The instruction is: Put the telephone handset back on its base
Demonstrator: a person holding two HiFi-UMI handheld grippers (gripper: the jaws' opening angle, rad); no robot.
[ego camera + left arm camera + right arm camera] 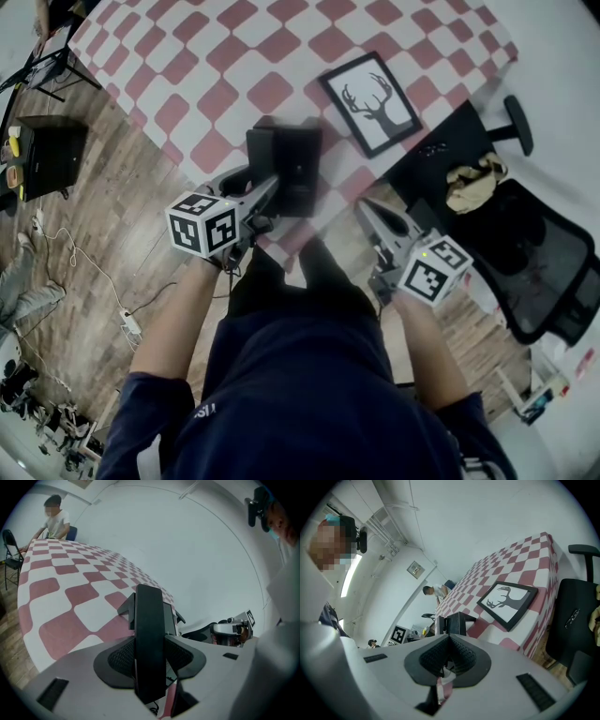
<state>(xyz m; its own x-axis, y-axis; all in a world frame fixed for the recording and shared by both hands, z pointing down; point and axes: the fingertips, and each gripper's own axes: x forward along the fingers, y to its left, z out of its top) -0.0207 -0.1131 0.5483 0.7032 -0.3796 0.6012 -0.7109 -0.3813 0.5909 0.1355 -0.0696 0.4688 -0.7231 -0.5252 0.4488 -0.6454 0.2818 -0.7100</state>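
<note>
Squarely between left tongs [150, 663], black handset [149, 620].

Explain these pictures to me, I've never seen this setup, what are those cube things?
There is no robot here. A person holds a hand tool with two fingers in each hand, and the patterned cubes are part of those tools. One picture comes from a camera on the person's head, looking down. The other two come from cameras on each tool. The left gripper grips a black telephone handset. The right gripper is shut and empty. On the checkered table are the phone base and a framed antler picture.
</note>
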